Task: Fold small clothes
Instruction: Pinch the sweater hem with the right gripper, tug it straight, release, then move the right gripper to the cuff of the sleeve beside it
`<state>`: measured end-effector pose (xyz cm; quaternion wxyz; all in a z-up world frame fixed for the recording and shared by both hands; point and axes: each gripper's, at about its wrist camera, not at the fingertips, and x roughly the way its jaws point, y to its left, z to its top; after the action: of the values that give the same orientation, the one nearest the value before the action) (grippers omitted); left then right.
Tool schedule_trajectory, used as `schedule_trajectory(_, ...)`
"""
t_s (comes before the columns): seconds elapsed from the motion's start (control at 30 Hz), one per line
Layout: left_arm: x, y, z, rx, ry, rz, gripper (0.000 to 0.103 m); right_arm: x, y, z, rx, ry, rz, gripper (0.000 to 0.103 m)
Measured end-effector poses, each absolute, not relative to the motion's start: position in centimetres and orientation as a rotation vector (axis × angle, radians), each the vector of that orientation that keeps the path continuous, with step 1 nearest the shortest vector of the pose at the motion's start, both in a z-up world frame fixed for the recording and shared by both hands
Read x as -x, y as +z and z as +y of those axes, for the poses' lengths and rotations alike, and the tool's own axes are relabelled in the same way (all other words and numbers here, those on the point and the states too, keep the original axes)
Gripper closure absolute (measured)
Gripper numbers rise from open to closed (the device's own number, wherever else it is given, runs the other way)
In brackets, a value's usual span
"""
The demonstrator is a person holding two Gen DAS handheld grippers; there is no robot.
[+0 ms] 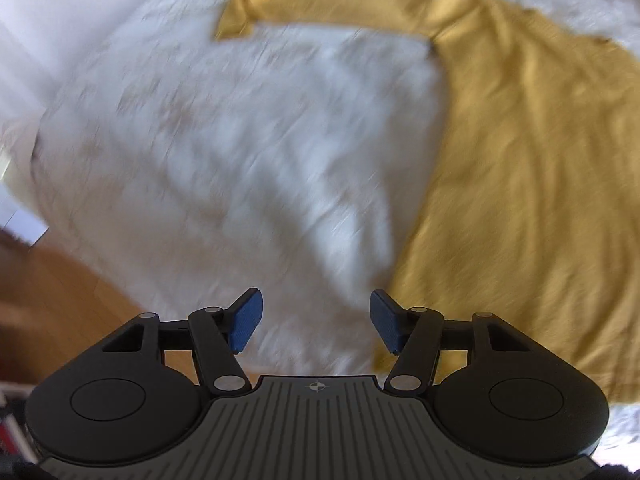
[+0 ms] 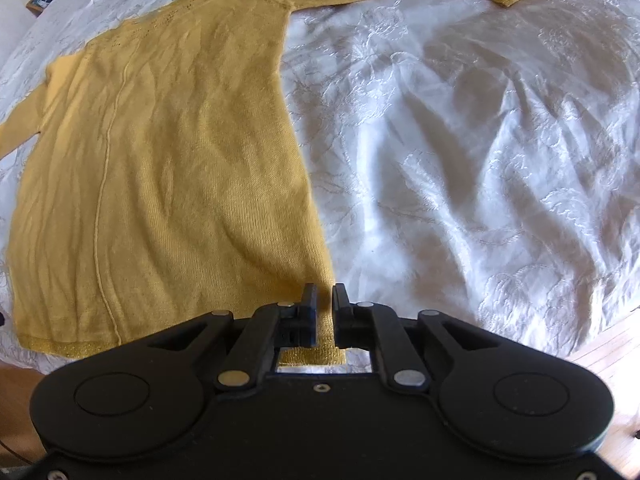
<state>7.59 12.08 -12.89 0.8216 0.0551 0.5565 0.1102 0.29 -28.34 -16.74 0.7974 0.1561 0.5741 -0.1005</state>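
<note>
A: where's the sweater?

B: the yellow sweater lies flat on the white bedspread, sleeves out. My right gripper looks pinched on its hem corner, hard to tell. My left gripper hangs wide open beside it.

Sweater: flat on the bed, sleeves spread to either side.
Right gripper: at the sweater's bottom corner, hem edge between its fingers.
Left gripper: over the bed, just beside the sweater's opposite side edge.
</note>
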Motion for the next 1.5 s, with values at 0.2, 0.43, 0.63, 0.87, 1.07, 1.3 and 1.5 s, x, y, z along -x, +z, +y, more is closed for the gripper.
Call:
schedule_trajectory(0.2, -11.5, -11.4, 5.9, -0.143, 0.002, 1.073, 0.045, -3.6, -14.0, -27.1, -0.322, -0.173, 1.13, 0.082)
schedule_trajectory(0.43, -15.5, -14.9, 3.4, -0.176, -0.073, 1.131, 0.045, -9.0, -14.5, -21.9, -0.282, -0.034, 1.125, 0.056)
schedule_trajectory(0.63, -16.3, -18.3, 6.6, -0.177, -0.047, 1.24, 0.036, -10.6, -18.4, -19.6, -0.201, -0.037, 1.245, 0.056)
schedule_trajectory(0.87, -16.5, -18.3, 8.4, -0.091, -0.017, 1.286, 0.023, -9.9, -18.9, -23.8, -0.284, -0.17, 1.25, 0.056)
schedule_trajectory(1.07, -16.7, -15.6, 5.6, -0.065, 0.005, 1.246, 0.023, -9.4, -14.8, -28.6, -0.279, -0.213, 1.069, 0.044)
schedule_trajectory(1.3, -17.4, -12.2, -0.4, -0.008, -0.034, 1.198, 0.023, -11.4, -11.8, -36.2, -0.12, -0.28, 0.932, 0.037)
schedule_trajectory(1.5, -18.1, -10.5, -6.0, 0.012, -0.049, 1.16, 0.023, -14.2, -12.5, -42.8, 0.048, -0.342, 0.922, 0.037)
